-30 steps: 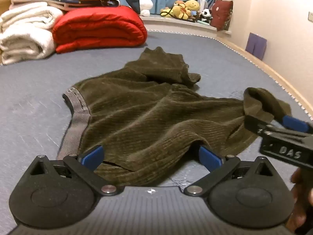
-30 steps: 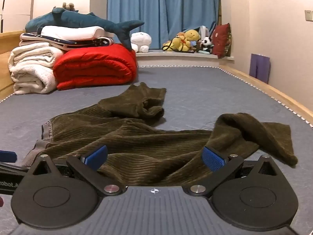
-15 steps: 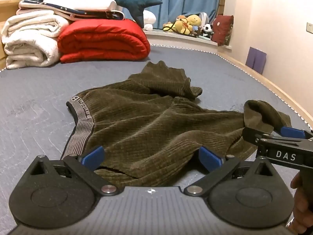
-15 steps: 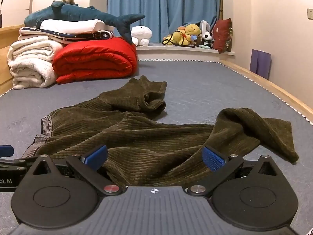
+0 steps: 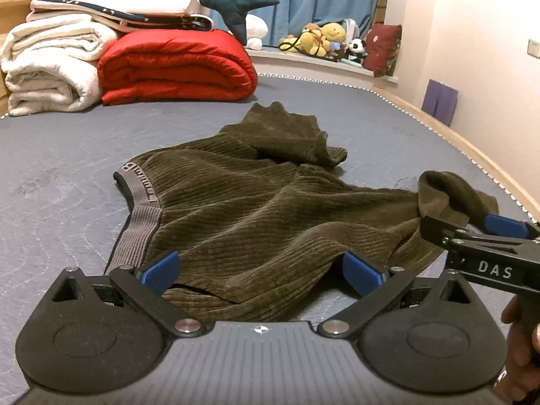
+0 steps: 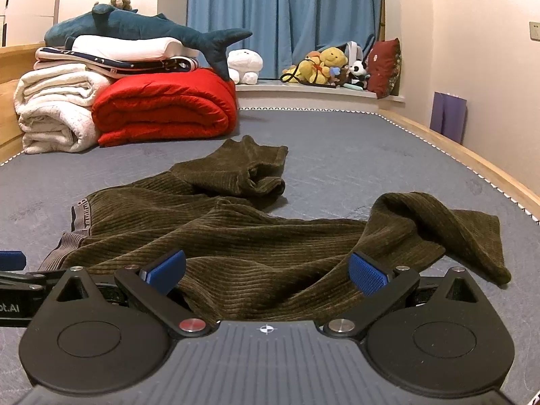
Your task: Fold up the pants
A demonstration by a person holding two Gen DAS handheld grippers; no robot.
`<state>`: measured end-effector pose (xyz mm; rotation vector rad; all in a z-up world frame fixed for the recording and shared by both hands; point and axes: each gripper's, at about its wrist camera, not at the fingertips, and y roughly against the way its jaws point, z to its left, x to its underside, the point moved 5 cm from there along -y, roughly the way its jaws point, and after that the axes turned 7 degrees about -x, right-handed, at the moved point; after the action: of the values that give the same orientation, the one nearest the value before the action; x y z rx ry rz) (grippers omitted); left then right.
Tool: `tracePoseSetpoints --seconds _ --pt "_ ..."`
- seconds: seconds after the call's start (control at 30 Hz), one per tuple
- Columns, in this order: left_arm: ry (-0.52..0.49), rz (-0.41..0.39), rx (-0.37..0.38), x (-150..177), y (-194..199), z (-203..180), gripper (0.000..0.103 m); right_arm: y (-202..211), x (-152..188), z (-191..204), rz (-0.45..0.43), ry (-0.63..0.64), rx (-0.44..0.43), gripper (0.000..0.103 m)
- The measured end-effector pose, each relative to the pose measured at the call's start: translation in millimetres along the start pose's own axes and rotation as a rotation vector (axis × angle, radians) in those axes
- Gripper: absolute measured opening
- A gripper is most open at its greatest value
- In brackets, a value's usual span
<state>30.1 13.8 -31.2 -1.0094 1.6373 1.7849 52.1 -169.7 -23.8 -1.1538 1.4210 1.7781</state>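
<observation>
Olive-brown corduroy pants point(image 5: 256, 202) lie crumpled on the grey-blue mattress, grey waistband point(image 5: 138, 216) at the left, one leg bunched at the back, the other trailing right. My left gripper point(image 5: 260, 271) is open, low at the near edge of the pants, its jaws either side of a fold. My right gripper point(image 6: 266, 271) is open too, its jaws wide over the near leg fabric point(image 6: 270, 253). The right gripper also shows in the left wrist view point(image 5: 482, 246), beside the raised leg end.
Red quilt point(image 6: 165, 108), white rolled blankets point(image 6: 57, 108) and a blue plush shark point(image 6: 145, 30) stack at the back left. Plush toys point(image 6: 327, 64) sit on the window ledge. The mattress's wooden edge point(image 6: 472, 165) runs along the right.
Both grippers have sunk lower and tilted toward the mattress; the view has levelled out. The pants have not moved and both grippers stay open.
</observation>
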Motion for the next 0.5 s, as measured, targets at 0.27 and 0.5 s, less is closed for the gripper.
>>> tracePoseSetpoints --seconds 0.27,0.5 --pt "0.009 0.02 0.016 1.0 -2.5 1.6 0.103 -0.9 0.7 -0.6 0.009 -0.004 0.007 0.102" --pt "0.006 0.003 0.032 0.4 1.4 -1.4 0.103 -1.7 1.9 -1.0 0.012 -0.005 0.006 0.102"
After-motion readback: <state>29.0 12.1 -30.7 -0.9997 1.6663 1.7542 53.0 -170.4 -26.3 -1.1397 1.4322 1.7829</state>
